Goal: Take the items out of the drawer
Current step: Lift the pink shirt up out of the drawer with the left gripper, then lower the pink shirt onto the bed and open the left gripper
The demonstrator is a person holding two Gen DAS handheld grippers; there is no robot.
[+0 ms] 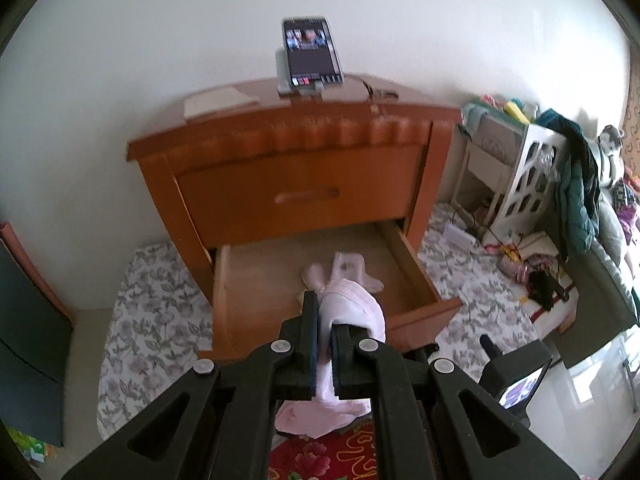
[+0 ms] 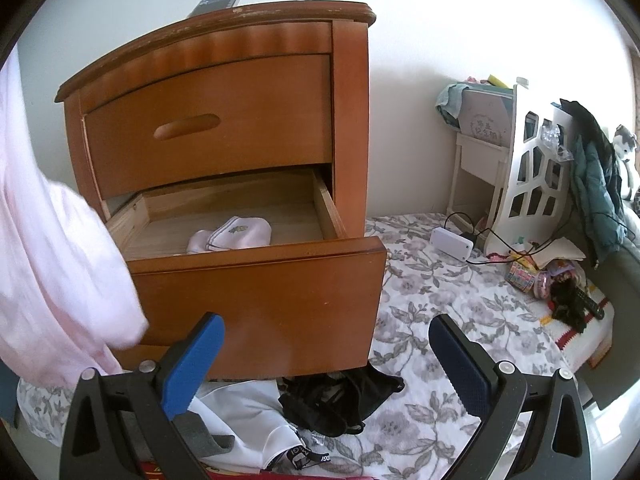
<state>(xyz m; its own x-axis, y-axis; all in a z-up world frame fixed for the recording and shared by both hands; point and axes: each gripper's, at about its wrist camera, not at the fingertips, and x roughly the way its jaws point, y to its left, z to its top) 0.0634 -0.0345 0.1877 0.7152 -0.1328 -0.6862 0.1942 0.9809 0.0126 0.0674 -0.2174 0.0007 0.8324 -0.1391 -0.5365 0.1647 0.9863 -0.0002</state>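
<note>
Left tool [image 1: 325, 322]: my jaws clamp pink cloth [image 1: 352, 304].
Right tool [image 2: 326, 354]: wide, empty.
Drawer [image 2: 256, 280]: open, socks [image 2: 236, 236] at 12 o'clock.

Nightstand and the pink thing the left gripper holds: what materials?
Nightstand: looks like glossy orange-brown varnished wood, finish chipped along the top edge; the drawer interior is paler and bare. Pink garment: soft matte fabric, probably cotton knit; it folds and drapes limply.

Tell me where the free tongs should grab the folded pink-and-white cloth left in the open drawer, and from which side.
Grip the raised, rounded fold of the pink-and-white cloth, the part with the small embroidered motif, since it stands proud of the drawer floor. Come from above and from the front, over the drawer front; the closed upper drawer overhangs the back. The right tongs are open and empty, probably best placed.
</note>
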